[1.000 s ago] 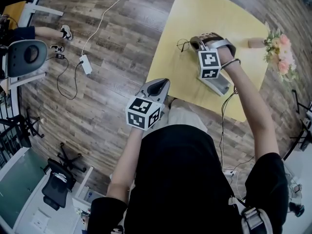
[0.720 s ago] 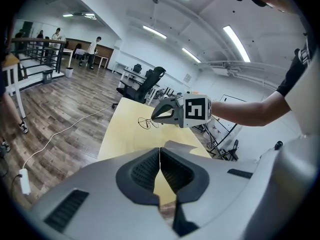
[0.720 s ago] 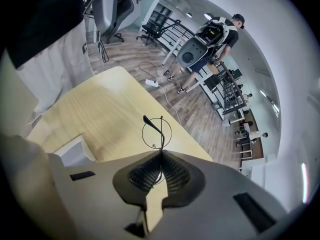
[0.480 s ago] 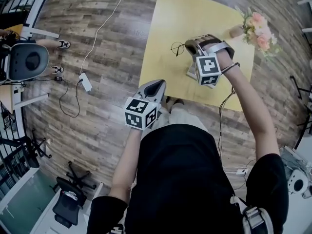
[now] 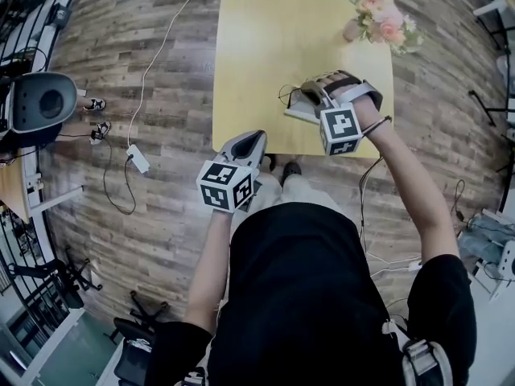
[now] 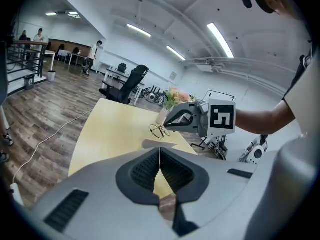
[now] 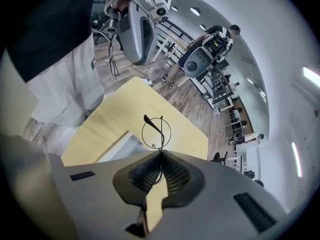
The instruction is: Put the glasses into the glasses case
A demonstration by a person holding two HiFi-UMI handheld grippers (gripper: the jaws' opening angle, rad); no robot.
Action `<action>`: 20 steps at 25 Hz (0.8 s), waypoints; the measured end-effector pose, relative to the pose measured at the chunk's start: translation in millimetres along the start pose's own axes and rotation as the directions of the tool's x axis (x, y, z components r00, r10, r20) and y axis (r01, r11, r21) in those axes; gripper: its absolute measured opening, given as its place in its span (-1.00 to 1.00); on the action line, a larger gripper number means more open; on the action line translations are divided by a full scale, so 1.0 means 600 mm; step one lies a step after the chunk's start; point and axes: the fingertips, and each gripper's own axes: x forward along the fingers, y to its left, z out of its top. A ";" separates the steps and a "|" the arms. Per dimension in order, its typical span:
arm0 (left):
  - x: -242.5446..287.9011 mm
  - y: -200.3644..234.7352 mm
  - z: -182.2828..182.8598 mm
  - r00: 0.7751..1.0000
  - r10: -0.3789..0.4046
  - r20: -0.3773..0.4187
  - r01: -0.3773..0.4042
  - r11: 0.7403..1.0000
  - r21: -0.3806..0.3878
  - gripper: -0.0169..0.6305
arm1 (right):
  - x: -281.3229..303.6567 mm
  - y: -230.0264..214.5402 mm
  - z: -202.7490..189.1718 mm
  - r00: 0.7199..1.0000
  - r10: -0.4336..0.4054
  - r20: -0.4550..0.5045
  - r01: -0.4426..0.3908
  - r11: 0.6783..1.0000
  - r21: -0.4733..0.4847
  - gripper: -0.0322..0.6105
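Right gripper (image 7: 160,156) fingers are pinching the wire-rimmed glasses (image 7: 156,131) above the glasses case (image 5: 296,114) by the surface's (image 5: 257,55) near edge. Left gripper (image 6: 160,159) fingers are pressed together, empty. The thin-frame pinch is probably risking a slip.

The right gripper (image 5: 304,95) is hiding most of the glasses case (image 5: 294,114), and the glasses (image 5: 284,96) are looking too tiny to make out

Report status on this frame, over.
Left gripper shut, empty. Right gripper shut on glasses, near glasses case, not in yet. Flowers at far corner, path clear.
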 end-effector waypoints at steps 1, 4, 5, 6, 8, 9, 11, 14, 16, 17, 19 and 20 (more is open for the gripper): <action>0.003 -0.006 -0.001 1.000 -0.007 -0.004 0.007 1.000 0.004 -0.88 | -0.005 0.010 -0.005 1.000 -0.001 -0.005 0.001 1.000 0.013 -0.83; 0.012 -0.017 -0.005 0.999 -0.027 -0.024 0.027 0.999 0.017 -0.88 | -0.016 0.035 -0.017 0.999 -0.008 -0.032 0.010 0.998 0.055 -0.83; 0.016 -0.019 -0.007 0.999 -0.034 -0.033 0.035 0.999 0.022 -0.88 | -0.018 0.042 -0.022 0.999 -0.013 -0.045 0.016 0.997 0.073 -0.83; 0.022 -0.021 -0.007 0.998 -0.042 -0.042 0.043 0.999 0.028 -0.88 | -0.020 0.048 -0.028 0.998 -0.017 -0.060 0.023 0.995 0.094 -0.83; 0.032 -0.025 -0.009 0.997 -0.057 -0.060 0.059 0.998 0.038 -0.88 | -0.022 0.062 -0.036 0.996 -0.019 -0.083 0.031 0.988 0.149 -0.83; 0.037 -0.027 -0.010 0.995 -0.064 -0.070 0.067 0.997 0.044 -0.88 | -0.022 0.071 -0.039 0.996 -0.014 -0.091 0.031 0.982 0.184 -0.83; 0.046 -0.029 -0.009 0.993 -0.076 -0.094 0.082 0.995 0.059 -0.88 | -0.021 0.087 -0.043 0.995 -0.002 -0.102 0.028 0.966 0.256 -0.83; 0.064 -0.025 -0.004 0.988 -0.090 -0.122 0.099 0.992 0.075 -0.88 | -0.016 0.094 -0.052 0.990 -0.017 -0.137 0.061 0.944 0.323 -0.83; 0.077 -0.021 -0.002 0.985 -0.098 -0.140 0.110 0.991 0.077 -0.88 | -0.009 0.099 -0.056 0.987 -0.026 -0.159 0.082 0.931 0.357 -0.83; 0.083 -0.020 -0.001 0.983 -0.104 -0.150 0.116 0.990 0.078 -0.88 | -0.005 0.105 -0.057 0.986 -0.018 -0.166 0.080 0.924 0.375 -0.83; 0.094 -0.019 0.001 0.979 -0.116 -0.168 0.131 0.988 0.080 -0.88 | 0.003 0.117 -0.057 0.984 0.004 -0.180 0.070 0.911 0.406 -0.83; 0.100 -0.017 0.003 0.977 -0.122 -0.176 0.138 0.987 0.081 -0.88 | 0.008 0.122 -0.057 0.983 0.016 -0.185 0.065 0.903 0.424 -0.83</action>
